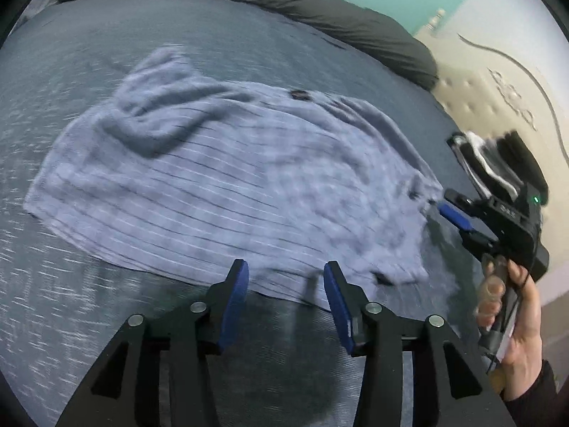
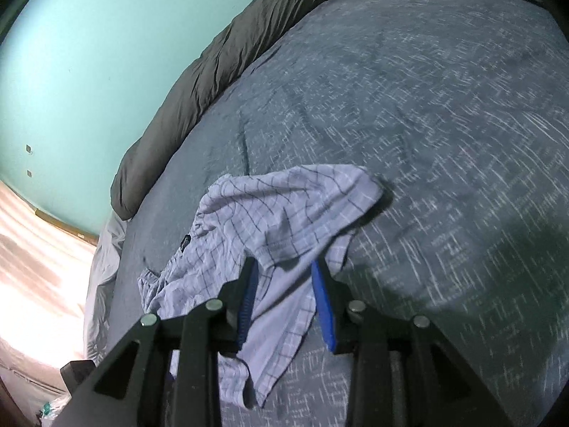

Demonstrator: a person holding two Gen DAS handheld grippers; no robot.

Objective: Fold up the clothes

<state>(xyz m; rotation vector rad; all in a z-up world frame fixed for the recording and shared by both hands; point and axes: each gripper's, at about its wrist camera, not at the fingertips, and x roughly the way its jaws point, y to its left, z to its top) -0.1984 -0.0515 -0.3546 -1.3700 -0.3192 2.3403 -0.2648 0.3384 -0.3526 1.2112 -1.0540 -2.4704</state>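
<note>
I see the checked shirt (image 1: 213,178) spread on the bed (image 1: 71,302). My left gripper (image 1: 286,274) hangs open at its 6 o'clock hem; my right gripper (image 2: 284,270), jaws apart, straddles the 3 o'clock edge, hand (image 1: 515,313) upright. Bare bedspread surrounds it.

My left gripper (image 1: 284,267) shows black angular linkage arms, round silver pivot pins and blue ribbed pads on its fingers (image 1: 234,299). My right gripper (image 2: 284,267) is built the same; from the left camera its black body carries a small green light and pale markings. A dark sleeve covers the wrist of my right hand (image 1: 512,323).
</note>
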